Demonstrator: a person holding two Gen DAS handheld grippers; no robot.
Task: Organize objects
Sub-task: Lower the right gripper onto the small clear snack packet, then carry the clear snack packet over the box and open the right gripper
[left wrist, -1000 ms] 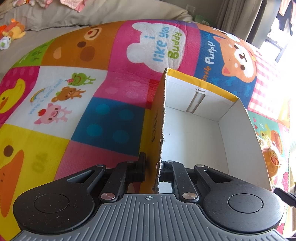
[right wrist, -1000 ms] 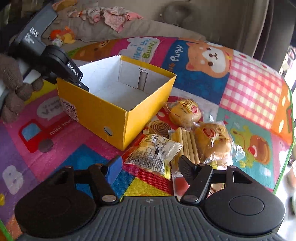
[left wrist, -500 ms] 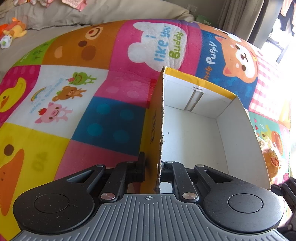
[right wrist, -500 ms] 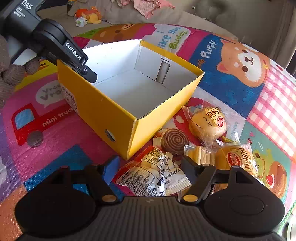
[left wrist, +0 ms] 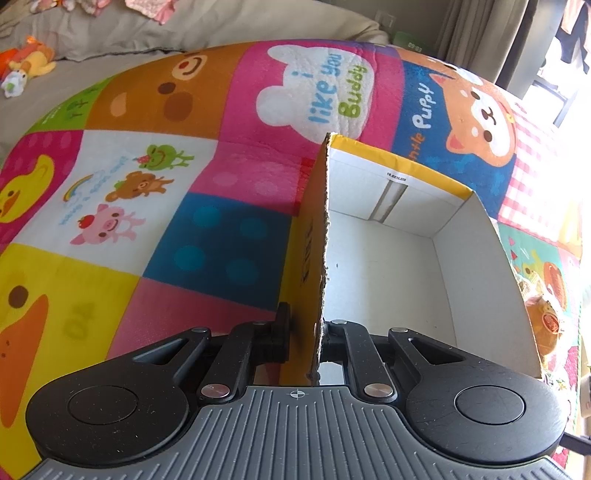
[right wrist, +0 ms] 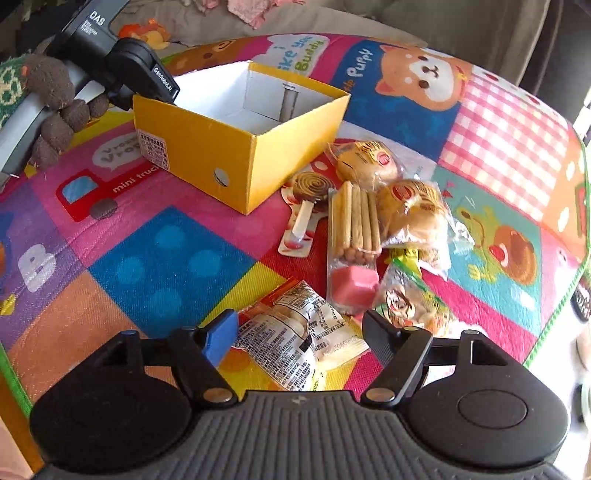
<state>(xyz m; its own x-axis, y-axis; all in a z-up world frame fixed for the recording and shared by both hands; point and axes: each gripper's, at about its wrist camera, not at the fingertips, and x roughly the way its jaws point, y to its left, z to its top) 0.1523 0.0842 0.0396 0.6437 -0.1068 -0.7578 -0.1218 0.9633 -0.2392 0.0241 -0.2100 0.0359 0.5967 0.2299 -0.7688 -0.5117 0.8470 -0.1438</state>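
A yellow cardboard box (right wrist: 229, 147) with a white, empty inside (left wrist: 388, 273) stands on the colourful play mat. My left gripper (left wrist: 304, 328) is shut on the box's near side wall, one finger outside and one inside; the right wrist view shows it at the box's far left corner (right wrist: 147, 74). My right gripper (right wrist: 299, 328) hovers over a printed snack packet (right wrist: 299, 336); its jaws are opening and the pads do not touch the packet. Beyond lie a biscuit-stick pack with pink dip (right wrist: 352, 251), two wrapped buns (right wrist: 369, 162) (right wrist: 410, 210), a swirl lollipop (right wrist: 308, 188) and a green snack bag (right wrist: 410, 299).
The play mat (left wrist: 207, 243) lies on a bed or sofa with grey bedding (left wrist: 221, 26), soft toys (left wrist: 27, 61) and clothes at the back. A gloved hand (right wrist: 55, 110) holds the left gripper. The mat's green edge (right wrist: 554, 325) drops off at the right.
My right gripper has pulled back from the box towards the near side, so the snack pile sits farther ahead, and its jaws have widened. The left gripper and box have stayed put.
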